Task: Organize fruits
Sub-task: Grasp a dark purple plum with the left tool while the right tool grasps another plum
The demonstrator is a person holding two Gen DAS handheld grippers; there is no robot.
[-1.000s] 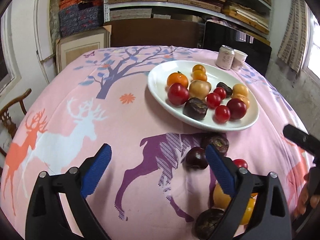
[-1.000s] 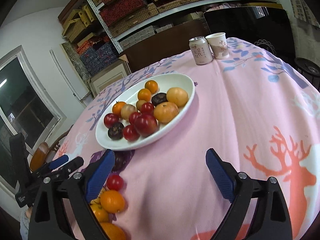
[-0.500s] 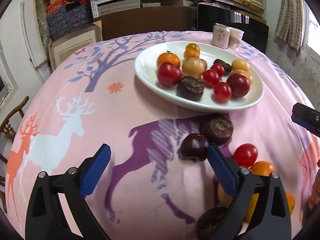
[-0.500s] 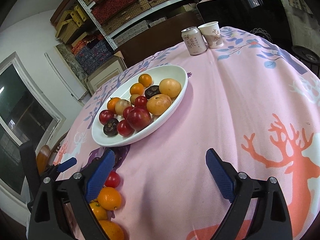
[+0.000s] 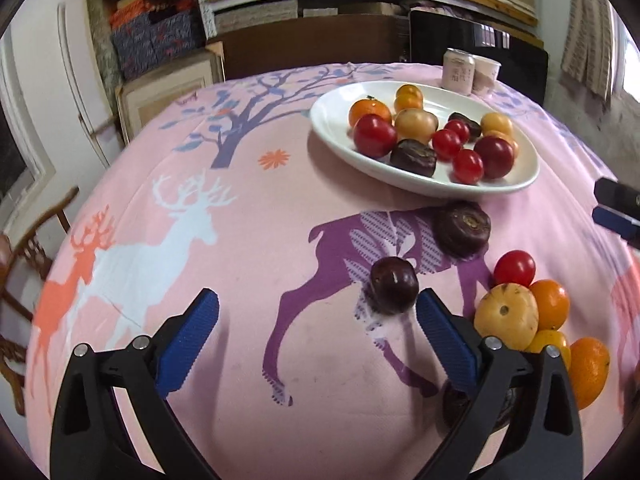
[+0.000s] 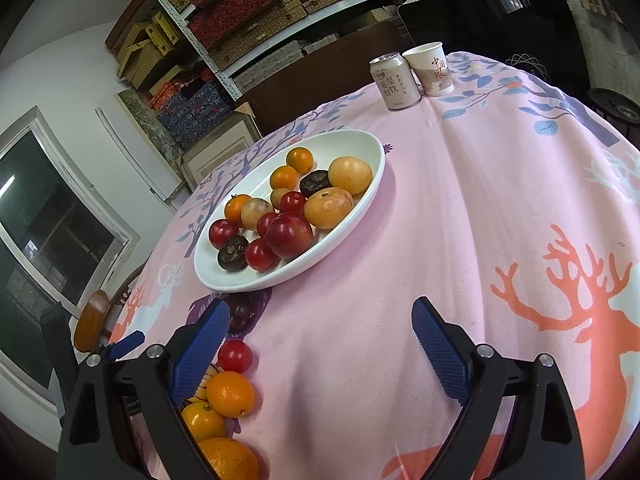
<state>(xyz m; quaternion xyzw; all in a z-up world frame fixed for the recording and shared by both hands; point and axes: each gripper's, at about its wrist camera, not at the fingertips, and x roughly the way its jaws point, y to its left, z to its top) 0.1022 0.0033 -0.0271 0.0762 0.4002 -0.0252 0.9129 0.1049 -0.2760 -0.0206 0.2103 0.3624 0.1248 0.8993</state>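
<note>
Left wrist view: left gripper jaws spread wide, just been opening, nothing between. Dark plum on pink-clothed worktop, just ahead of right pad, not touched. Wrinkled dark fruit beyond, stem end facing up. Oval white plate, long axis running upper left to lower right.

Right wrist view: right gripper jaws released, empty. Cherry tomato and orange beside left pad.

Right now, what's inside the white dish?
The white dish holds red, orange, yellow and dark brown fruits. Anything beneath the pile is hidden.
</note>
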